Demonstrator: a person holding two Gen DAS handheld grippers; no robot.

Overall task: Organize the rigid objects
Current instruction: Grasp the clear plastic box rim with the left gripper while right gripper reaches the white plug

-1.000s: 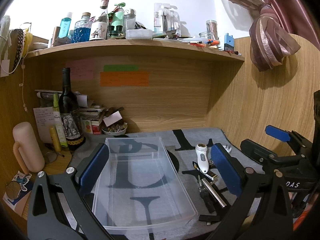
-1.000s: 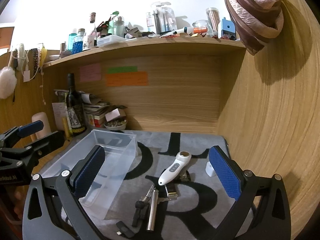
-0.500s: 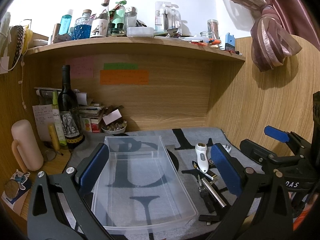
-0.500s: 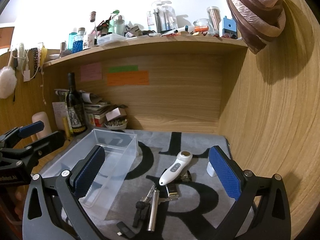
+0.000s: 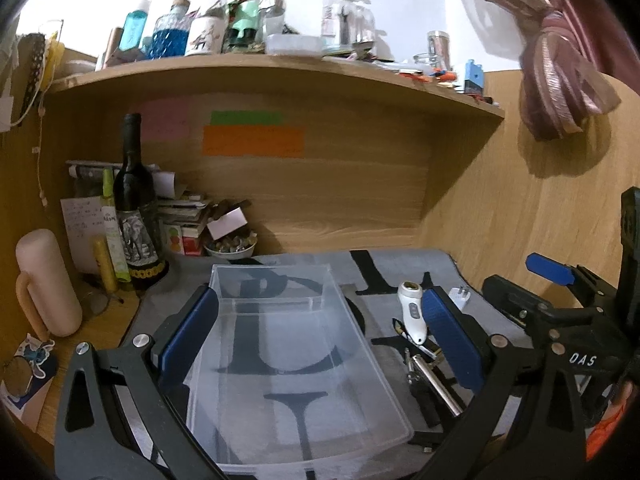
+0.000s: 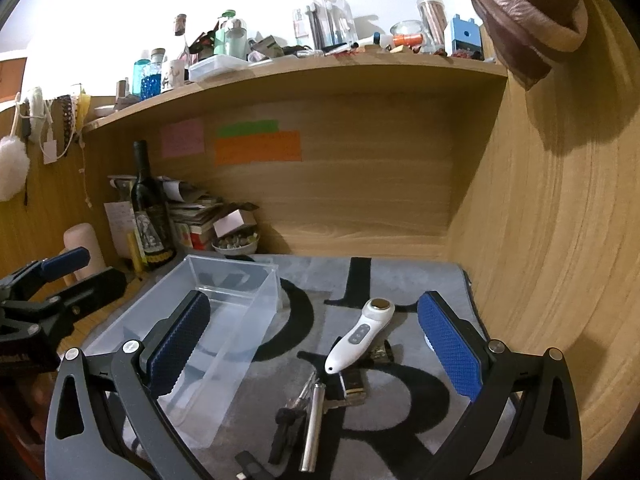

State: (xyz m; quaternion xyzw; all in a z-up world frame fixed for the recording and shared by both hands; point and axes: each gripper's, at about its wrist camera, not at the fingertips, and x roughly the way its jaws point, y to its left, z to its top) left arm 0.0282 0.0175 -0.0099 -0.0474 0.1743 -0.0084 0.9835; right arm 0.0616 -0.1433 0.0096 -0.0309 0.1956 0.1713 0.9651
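Item: clear rectangular plastic bin [image 5: 288,364], empty, on grey letter-printed mat [image 6: 400,280]; beside it a white handheld wand-shaped device [image 6: 358,336], silver metal cylinder [image 6: 312,428] and small dark oddments, unmoved over the last second. Left gripper [image 5: 320,336] and right gripper [image 6: 316,344] both wide apart, holding nothing, barely shifted; sorting judged unstarted. Legible writing: "DAS" on right gripper body; wine bottle [image 5: 134,208] label unreadable.

One clear plastic bin [image 6: 224,320], one white handheld device [image 6: 356,338], one metal cylinder [image 6: 312,424], one white plug adapter [image 5: 460,296], one wine bottle [image 6: 150,212], three sticky notes [image 6: 258,146].
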